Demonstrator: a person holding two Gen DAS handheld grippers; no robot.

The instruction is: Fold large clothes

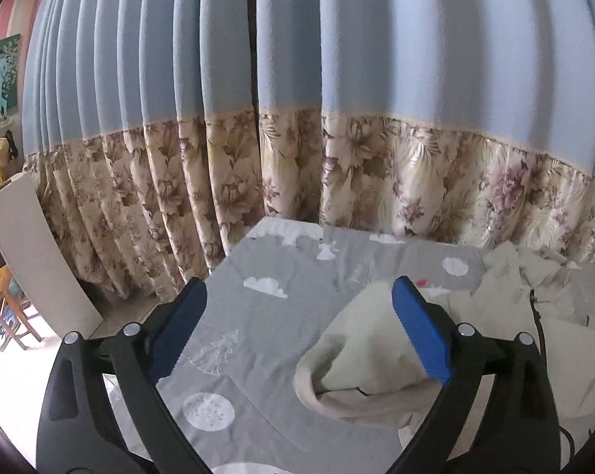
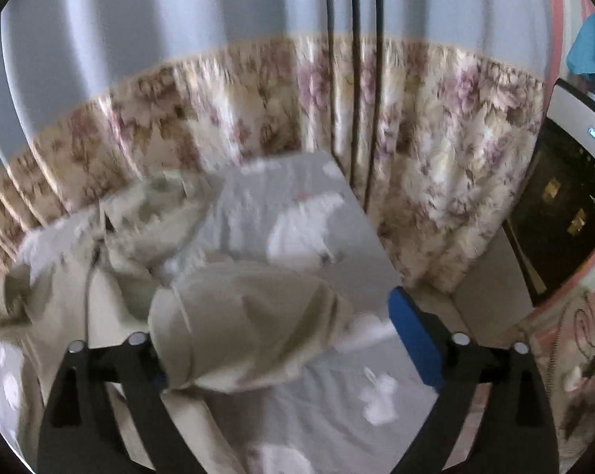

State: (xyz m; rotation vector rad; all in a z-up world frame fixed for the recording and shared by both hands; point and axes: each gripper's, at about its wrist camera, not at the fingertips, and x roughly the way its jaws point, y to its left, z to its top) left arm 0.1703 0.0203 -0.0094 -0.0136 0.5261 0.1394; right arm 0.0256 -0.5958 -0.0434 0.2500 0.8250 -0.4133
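Observation:
A cream-beige garment lies crumpled on a grey sheet with white cloud prints. In the left wrist view a rounded sleeve end points toward my left gripper, which is open; the sleeve lies between the jaws, close under the right blue pad. In the blurred right wrist view the same garment bunches between the open jaws of my right gripper and covers the left finger; only the right blue pad shows. More of the garment is heaped at the far left.
Blue curtains with a floral lower band hang right behind the bed. A white panel and a wooden chair stand on the floor to the left. A dark appliance stands at the right.

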